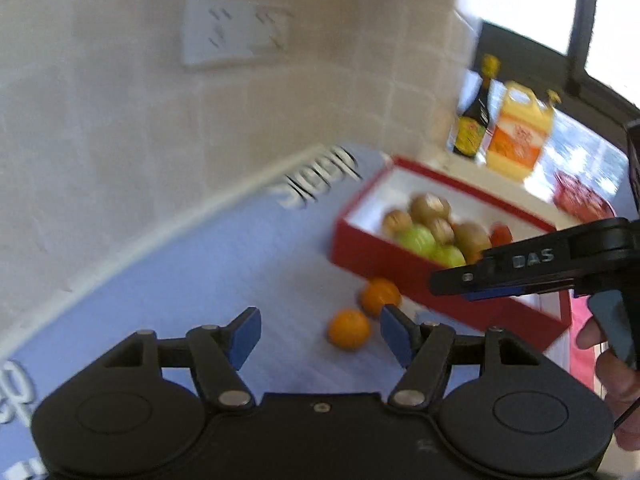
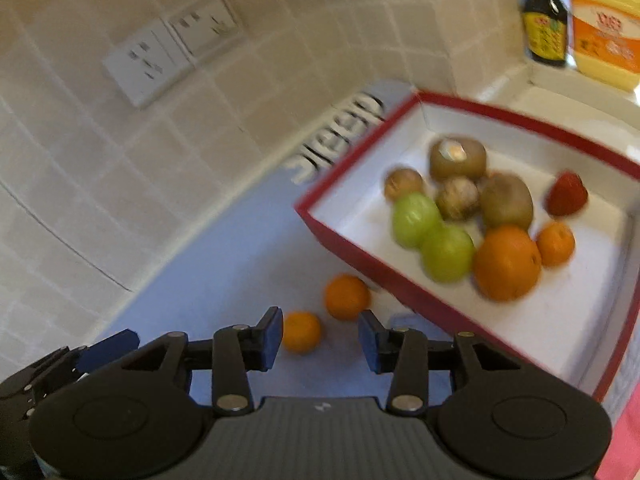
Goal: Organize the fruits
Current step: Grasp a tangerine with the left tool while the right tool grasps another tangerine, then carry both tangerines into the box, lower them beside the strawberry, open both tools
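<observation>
A red box (image 2: 340, 236) with a white inside holds kiwis, two green apples (image 2: 446, 254), oranges (image 2: 506, 262) and a strawberry (image 2: 566, 194); it also shows in the left wrist view (image 1: 376, 258). Two small oranges lie on the blue mat in front of the box (image 2: 301, 331) (image 2: 346, 297), also seen from the left (image 1: 349, 328) (image 1: 380, 295). My left gripper (image 1: 320, 334) is open and empty above the mat, near them. My right gripper (image 2: 320, 338) is open and empty, the nearer orange just beyond its left finger. The right gripper's body (image 1: 532, 264) shows in the left wrist view over the box.
A tiled wall with a socket plate (image 2: 172, 50) stands behind the mat. A dark sauce bottle (image 2: 544, 20) and a yellow oil jug (image 2: 604, 28) stand on a ledge past the box. A red patterned thing (image 1: 582, 196) lies at the far right.
</observation>
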Available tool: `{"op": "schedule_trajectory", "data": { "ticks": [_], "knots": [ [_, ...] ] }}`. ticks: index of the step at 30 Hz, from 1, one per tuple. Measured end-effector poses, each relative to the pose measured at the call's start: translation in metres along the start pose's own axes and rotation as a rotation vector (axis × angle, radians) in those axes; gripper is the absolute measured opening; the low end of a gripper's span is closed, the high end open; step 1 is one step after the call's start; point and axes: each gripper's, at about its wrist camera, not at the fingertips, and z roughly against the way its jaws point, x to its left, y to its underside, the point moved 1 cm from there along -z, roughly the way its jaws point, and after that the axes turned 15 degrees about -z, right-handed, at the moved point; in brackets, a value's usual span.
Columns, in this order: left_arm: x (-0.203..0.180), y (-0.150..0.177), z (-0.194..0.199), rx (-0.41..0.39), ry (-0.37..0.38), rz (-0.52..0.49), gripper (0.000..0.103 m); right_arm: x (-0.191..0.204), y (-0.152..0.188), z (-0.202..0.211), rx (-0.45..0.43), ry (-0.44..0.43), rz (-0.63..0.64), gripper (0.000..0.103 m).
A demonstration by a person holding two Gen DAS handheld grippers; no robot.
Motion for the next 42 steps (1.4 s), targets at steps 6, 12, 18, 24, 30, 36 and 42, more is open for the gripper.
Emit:
{"op": "schedule_trajectory", "data": {
  "ticks": [6,12,18,24,30,36,42],
  "knots": [
    [-0.009,0.017,-0.066,0.075,0.079,-0.048,0.078,-0.014,0.014,-0.042,0.033,0.050,-0.088,0.044],
    [-0.013,0.023,-0.097,0.057,0.128,-0.083,0.078,-0.015,0.008,-0.073,-0.008,0.077,-0.126,0.044],
    [-0.016,0.023,-0.119,0.054,0.136,-0.105,0.063,-0.013,0.000,-0.096,-0.007,0.094,-0.136,0.047],
    [-0.013,0.024,-0.122,0.027,0.142,-0.075,0.047,-0.006,-0.003,-0.108,-0.008,0.095,-0.130,0.049],
    [-0.011,0.029,-0.115,0.014,0.144,-0.039,0.046,-0.002,-0.007,-0.116,-0.016,0.105,-0.124,0.046],
    [-0.001,0.050,-0.078,0.004,0.132,0.054,0.046,-0.007,-0.006,-0.108,0.018,0.091,-0.069,0.040],
    [0.006,0.078,-0.028,0.031,0.058,0.131,0.046,-0.035,0.017,-0.075,0.157,0.039,0.019,0.040]
  ]
}}
